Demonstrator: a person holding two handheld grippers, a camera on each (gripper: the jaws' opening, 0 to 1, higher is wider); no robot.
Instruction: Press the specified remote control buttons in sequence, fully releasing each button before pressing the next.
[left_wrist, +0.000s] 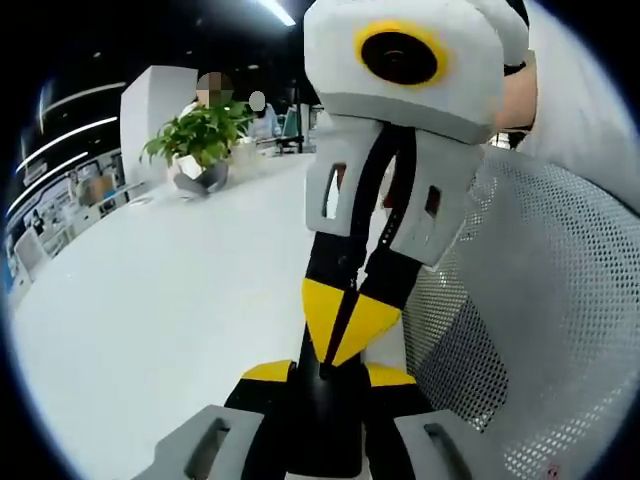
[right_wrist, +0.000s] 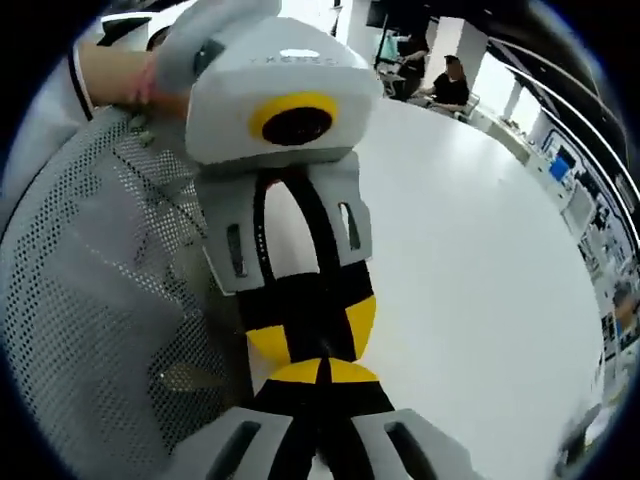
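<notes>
Yellow-tipped left gripper (left_wrist: 322, 372) and right gripper (right_wrist: 318, 368), both with jaws closed on nothing, meet tip-to-tip above the bare white table (left_wrist: 150, 300); pressing apparently not begun.

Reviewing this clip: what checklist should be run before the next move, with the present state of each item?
1. Left gripper free to press: ok, jaws shut with nothing in them.
2. Right gripper free to press: ok, jaws shut with nothing in them.
3. Grippers apart from each other: not ok, their yellow tips meet nose to nose.
4. Where the remote and its target buttons lie: cannot tell from these views.
5. Cameras aimed at the white table: not ok, each looks mostly at the other gripper, with a mesh chair back beside them.
6. Potted plant out of the way: ok, it stands far across the table.
</notes>
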